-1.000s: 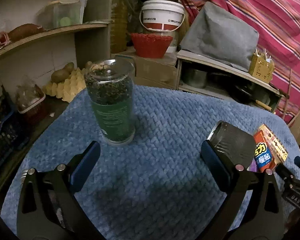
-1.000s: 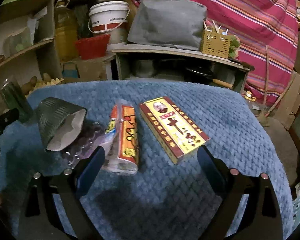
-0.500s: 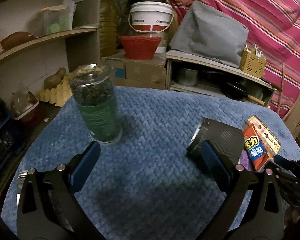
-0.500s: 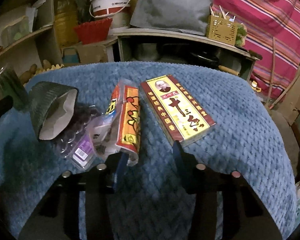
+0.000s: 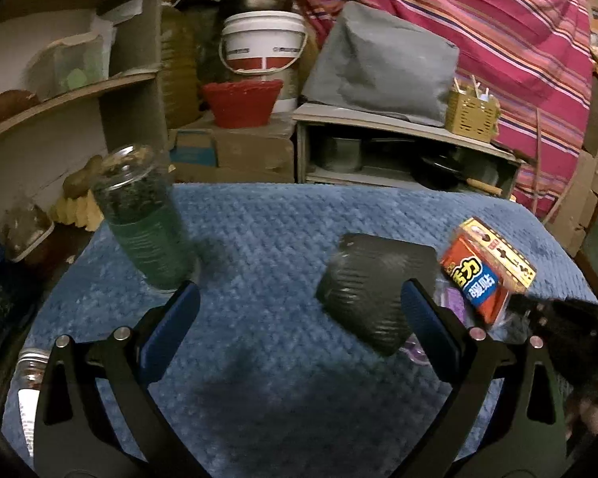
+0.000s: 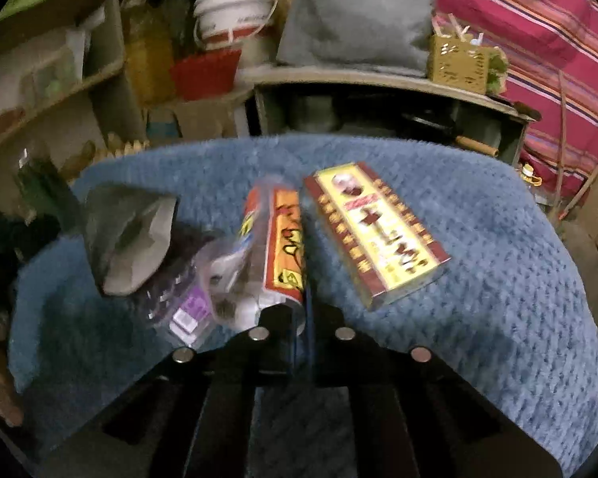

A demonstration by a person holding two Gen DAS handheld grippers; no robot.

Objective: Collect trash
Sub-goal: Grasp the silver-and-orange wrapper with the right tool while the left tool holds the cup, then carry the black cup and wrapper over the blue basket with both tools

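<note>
the orange wrapper lies on the blue-covered table, its near edge pinched in the right claw, whose jaws are pressed together on it. the left claw hangs spread and empty near the crushed dark cup. collecting looks barely begun: cup, purple blister pack and yellow box all remain on the table.

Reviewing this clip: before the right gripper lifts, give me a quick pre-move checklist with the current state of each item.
1. Right gripper fingers shut on the orange packet edge: ok.
2. Grip deep enough to hold: cannot tell, blurred.
3. Yellow box apart from the fingers: ok.
4. Clear blister pack free of the packet: cannot tell, they overlap.
5. Left gripper open, holding nothing: ok.
6. Dark paper cup lying on its side, uncollected: not ok.
</note>
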